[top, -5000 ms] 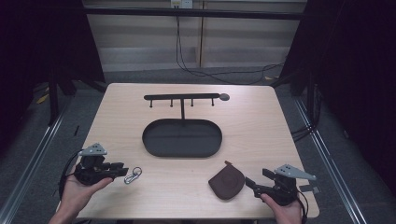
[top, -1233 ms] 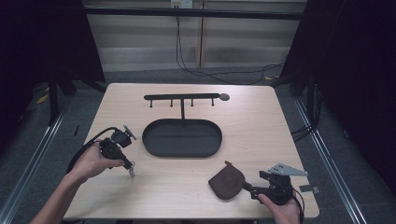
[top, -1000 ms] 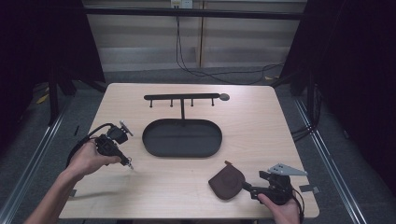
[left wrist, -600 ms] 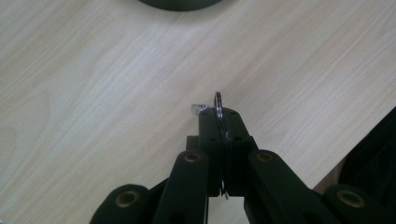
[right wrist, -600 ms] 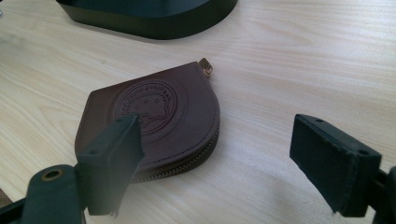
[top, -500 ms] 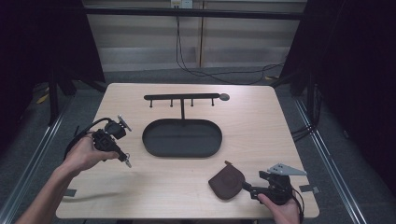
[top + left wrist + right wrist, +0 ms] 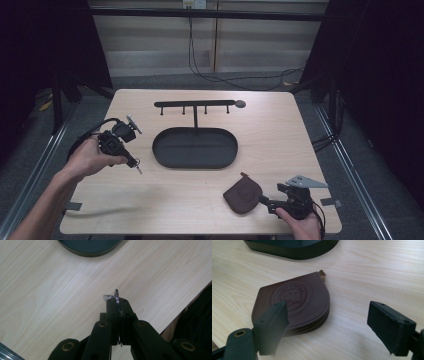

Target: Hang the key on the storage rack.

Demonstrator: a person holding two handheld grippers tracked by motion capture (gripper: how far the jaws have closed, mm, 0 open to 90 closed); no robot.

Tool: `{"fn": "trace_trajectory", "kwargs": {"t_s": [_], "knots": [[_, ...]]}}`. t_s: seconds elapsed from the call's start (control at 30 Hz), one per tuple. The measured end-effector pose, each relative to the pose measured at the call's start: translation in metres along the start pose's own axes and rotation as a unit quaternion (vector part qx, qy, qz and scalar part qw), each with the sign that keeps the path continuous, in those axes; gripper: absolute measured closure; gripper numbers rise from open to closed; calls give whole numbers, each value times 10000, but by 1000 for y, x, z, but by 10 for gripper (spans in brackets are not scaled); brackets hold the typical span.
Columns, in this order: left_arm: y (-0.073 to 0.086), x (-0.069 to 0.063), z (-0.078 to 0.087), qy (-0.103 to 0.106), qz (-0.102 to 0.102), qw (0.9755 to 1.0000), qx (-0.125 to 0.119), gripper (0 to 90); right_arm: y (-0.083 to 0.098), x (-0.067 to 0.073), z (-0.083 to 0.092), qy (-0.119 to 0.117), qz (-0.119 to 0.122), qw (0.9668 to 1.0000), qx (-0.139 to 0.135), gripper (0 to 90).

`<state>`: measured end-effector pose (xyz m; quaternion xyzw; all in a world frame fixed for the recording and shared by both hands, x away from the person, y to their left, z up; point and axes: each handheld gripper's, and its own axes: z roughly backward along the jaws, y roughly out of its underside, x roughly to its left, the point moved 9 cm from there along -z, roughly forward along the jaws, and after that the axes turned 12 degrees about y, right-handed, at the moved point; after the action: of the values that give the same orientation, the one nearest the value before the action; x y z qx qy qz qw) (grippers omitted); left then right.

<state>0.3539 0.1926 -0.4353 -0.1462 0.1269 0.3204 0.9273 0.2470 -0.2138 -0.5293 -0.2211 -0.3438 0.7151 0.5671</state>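
Note:
My left gripper (image 7: 133, 162) is lifted off the table left of the tray, its jaws pointing down and to the right. In the left gripper view the left gripper (image 7: 119, 303) is shut on a thin metal key ring (image 7: 116, 293), with a small silver piece sticking out beside it. The key ring (image 7: 138, 169) dangles below the jaw tips. A brown leather zip pouch (image 7: 243, 194) lies flat near the front right. My right gripper (image 7: 264, 202) rests just right of it, open. In the right gripper view the pouch (image 7: 297, 302) lies ahead of the right gripper (image 7: 329, 316), partly behind the left jaw.
A black oval tray (image 7: 161, 150) sits at the table's middle, with a black hook rack (image 7: 196, 104) standing behind it. The tray's edge shows as a dark rim (image 7: 90, 250) and as a dark wall (image 7: 287, 251). Tape marks lie near the front corners.
Five seconds ago the key ring lay on the table by the left gripper. Over the last second my left gripper has carried it upward and slightly away. The right gripper has kept still.

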Motion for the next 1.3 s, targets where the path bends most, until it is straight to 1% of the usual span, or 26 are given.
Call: {"fn": "trace_trajectory", "kwargs": {"t_s": [0.13, 0.27, 0.33, 0.43, 0.5, 0.53, 0.6, 0.67, 0.73, 0.8, 0.9, 0.93, 0.97, 1.0, 1.13, 1.23, 1.3], "knots": [[-2, -1, 6, -56, -23, 10000, 14, 890, 0, 0, -1, 3, -7, 10000, 11, 168], [-5, -4, 11, -39, -60, 10000, 3, 890, 1, -1, -1, 2, -16, 10000, 38, 168], [-7, -5, 13, -25, -115, 9999, 31, 890, 1, 0, -1, 2, -11, 10000, 38, 168], [-9, -5, 17, -52, -112, 9999, 38, 890, 1, 0, -1, 7, -14, 10000, 40, 169], [-12, -6, 20, -69, -96, 9999, -13, 890, 1, 0, -1, 3, -5, 10000, 35, 168], [-13, -6, 23, -83, -105, 9999, 6, 891, 1, 0, -1, 0, -6, 10000, 35, 169], [-16, -6, 26, -61, -105, 9999, -30, 890, 1, -1, -2, 5, -7, 10000, 37, 168], [-19, -6, 30, -83, -101, 9999, -50, 890, 1, -1, -2, 2, -8, 10000, 40, 168], [-21, -7, 32, -99, -105, 9999, 18, 890, 1, 0, -2, 1, -7, 10000, 38, 169], [-25, -8, 35, -110, -162, 9998, 21, 891, 1, 0, -2, -3, -14, 10000, 45, 169], [-28, -10, 36, -214, -209, 9993, 204, 891, 1, 0, -2, -8, -2, 10000, 47, 168], [-30, -11, 37, -213, -236, 9993, 212, 892, 1, 0, -2, -11, -1, 10000, 49, 169], [-32, -12, 37, -194, -250, 9994, 164, 891, 1, 0, -2, -12, 0, 10000, 50, 168], [-37, -12, 37, -205, -281, 9992, 192, 891, 1, 0, -2, -9, -4, 10000, 46, 169], [-43, -12, 38, -215, -254, 9993, 177, 891, 1, 0, -2, -13, -14, 10000, 44, 169], [-48, -12, 40, -219, -299, 9991, 189, 891, 1, 0, -2, -21, -18, 10000, 45, 169], [-52, -12, 42, -224, -310, 9992, 125, 890, 1, 0, -2, -30, -12, 10000, 44, 169]]}}
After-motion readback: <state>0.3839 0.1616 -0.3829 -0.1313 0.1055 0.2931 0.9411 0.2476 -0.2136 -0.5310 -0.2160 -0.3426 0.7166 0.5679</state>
